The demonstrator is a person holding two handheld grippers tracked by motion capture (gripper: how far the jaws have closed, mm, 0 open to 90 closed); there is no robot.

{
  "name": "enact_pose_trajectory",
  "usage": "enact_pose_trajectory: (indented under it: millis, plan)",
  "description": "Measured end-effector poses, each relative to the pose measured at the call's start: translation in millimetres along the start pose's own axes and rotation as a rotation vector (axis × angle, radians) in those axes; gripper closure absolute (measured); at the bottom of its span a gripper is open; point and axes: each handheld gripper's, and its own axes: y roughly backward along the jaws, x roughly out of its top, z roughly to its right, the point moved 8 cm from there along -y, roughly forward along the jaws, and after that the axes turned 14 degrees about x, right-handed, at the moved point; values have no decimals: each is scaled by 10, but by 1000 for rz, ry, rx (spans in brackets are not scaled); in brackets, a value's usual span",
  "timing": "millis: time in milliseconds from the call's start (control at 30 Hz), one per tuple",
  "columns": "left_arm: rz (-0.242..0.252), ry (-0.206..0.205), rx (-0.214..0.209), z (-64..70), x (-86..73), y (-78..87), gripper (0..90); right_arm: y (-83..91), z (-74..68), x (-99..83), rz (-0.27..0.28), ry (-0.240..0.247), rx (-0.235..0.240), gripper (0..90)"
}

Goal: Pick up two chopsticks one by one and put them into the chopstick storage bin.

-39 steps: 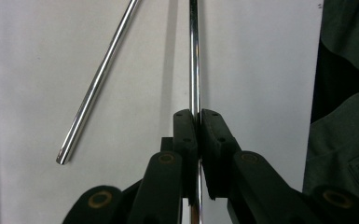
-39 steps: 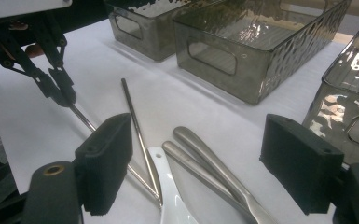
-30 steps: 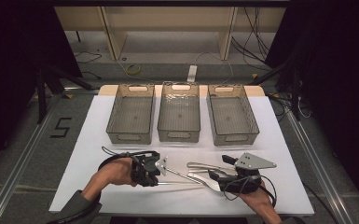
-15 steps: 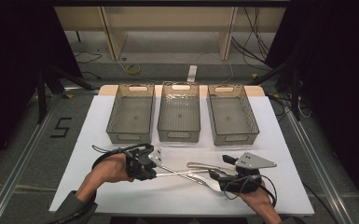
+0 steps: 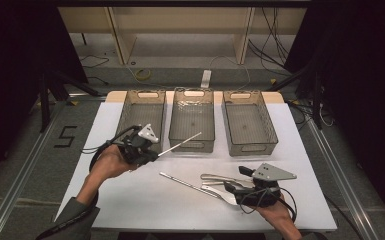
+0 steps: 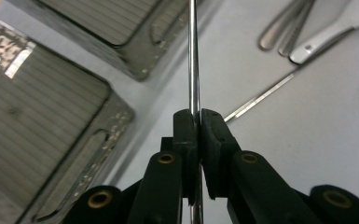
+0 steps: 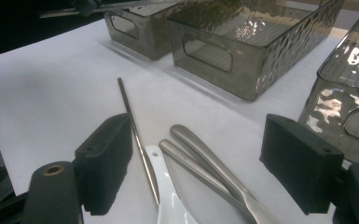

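Note:
My left gripper (image 5: 155, 154) hovers just in front of the left bin (image 5: 142, 117), shut on a thin metal chopstick (image 5: 180, 144) whose tip points toward the middle bin (image 5: 192, 120). In the left gripper view the jaws (image 6: 199, 116) clamp that chopstick (image 6: 194, 56). A second chopstick (image 5: 187, 183) lies on the white table. My right gripper (image 5: 228, 189) rests open at the front right over a white spoon (image 7: 168, 191), two metal handles (image 7: 200, 154) and the lying chopstick (image 7: 133, 126). Nothing is clamped between the right gripper's (image 7: 200, 163) pads.
Three dark see-through bins stand in a row at the back of the white table (image 5: 130, 200); the right bin (image 5: 250, 122) looks empty. Dark floor, cables and metal rails surround the table. Bare tabletop lies between the hands.
My left gripper has risen off the table with the chopstick and moved back and left toward the left bin. The right gripper has stayed in place, open.

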Motion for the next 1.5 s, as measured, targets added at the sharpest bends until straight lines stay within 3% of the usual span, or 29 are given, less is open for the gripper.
enact_pose_trajectory:
  millis: [267,867,1500]
  plan:
    - [20,76,48,-298,76,-38,847,-2,1,-6,-1,-3,1,258]
    - [-14,269,184,-1075,106,-284,846,2,2,-7,-1,-4,4,258]
    - [-47,362,248,-1408,10,-589,846,0,-9,-9,-1,-5,10,258]
